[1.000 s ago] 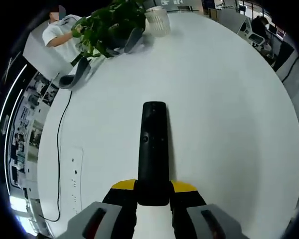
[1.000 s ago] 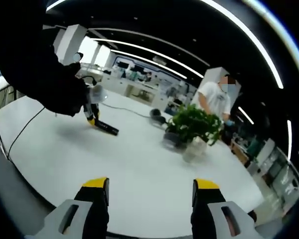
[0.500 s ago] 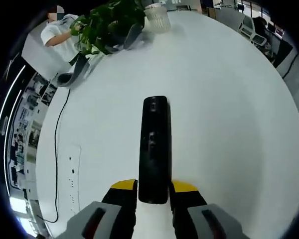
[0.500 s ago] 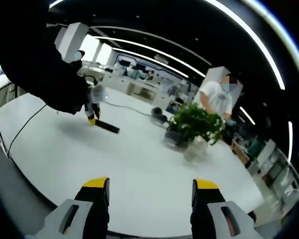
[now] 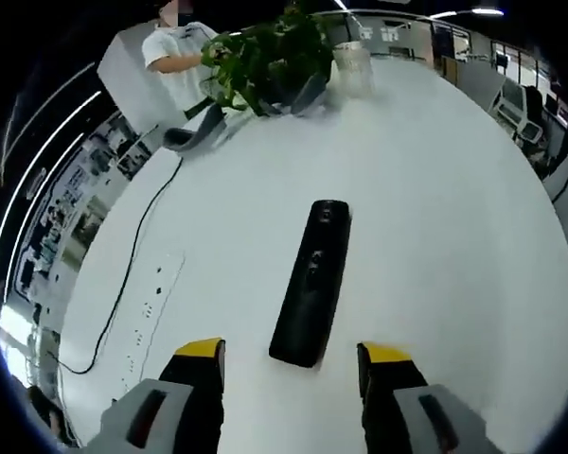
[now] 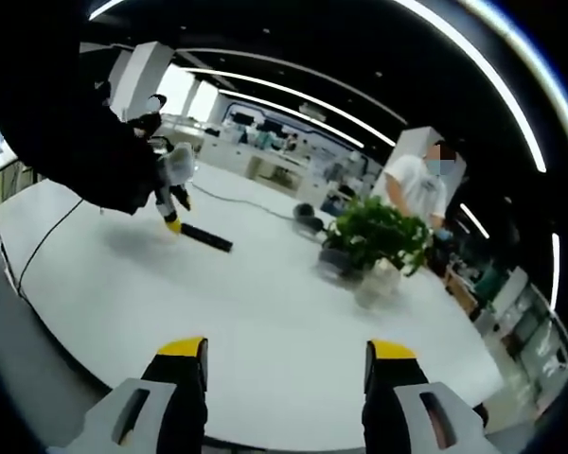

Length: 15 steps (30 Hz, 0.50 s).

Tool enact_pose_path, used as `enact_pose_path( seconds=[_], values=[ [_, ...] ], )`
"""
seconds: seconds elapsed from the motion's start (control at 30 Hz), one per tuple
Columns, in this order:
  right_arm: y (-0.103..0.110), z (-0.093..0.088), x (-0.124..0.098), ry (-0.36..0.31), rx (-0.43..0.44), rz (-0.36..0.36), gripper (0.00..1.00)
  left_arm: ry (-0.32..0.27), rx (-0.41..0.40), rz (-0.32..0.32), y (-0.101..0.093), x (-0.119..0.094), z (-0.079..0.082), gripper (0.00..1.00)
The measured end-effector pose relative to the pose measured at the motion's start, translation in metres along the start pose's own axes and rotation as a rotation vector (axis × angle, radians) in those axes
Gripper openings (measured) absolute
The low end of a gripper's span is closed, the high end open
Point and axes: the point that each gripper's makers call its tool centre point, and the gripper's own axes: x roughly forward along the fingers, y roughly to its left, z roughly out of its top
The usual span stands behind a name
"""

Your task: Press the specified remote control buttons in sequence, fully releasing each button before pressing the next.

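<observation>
The black remote control lies flat on the white tabletop, just ahead of the left gripper, whose jaws stand wide and clear of it; the right gripper hovers with jaws wide, empty.

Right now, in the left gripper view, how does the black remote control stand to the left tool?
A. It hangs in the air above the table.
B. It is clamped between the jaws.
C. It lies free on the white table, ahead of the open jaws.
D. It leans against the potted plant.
C: the black remote control lies flat on the white table, and the left tool has its yellow-tipped jaws spread apart, touching nothing.
</observation>
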Motion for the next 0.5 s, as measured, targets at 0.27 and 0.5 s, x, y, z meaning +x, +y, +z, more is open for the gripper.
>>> enact_pose_path(
  seconds=[0.27, 0.5],
  values=[
    [0.009, -0.003, 0.003, 0.017, -0.042, 0.028, 0.79, -0.176, -0.107, 0.083, -0.012, -0.055, 0.008, 0.82],
    [0.007, 0.001, 0.002, -0.001, -0.012, 0.028, 0.84, -0.257, -0.224, 0.139, -0.046, -0.112, -0.004, 1.00]
  ],
)
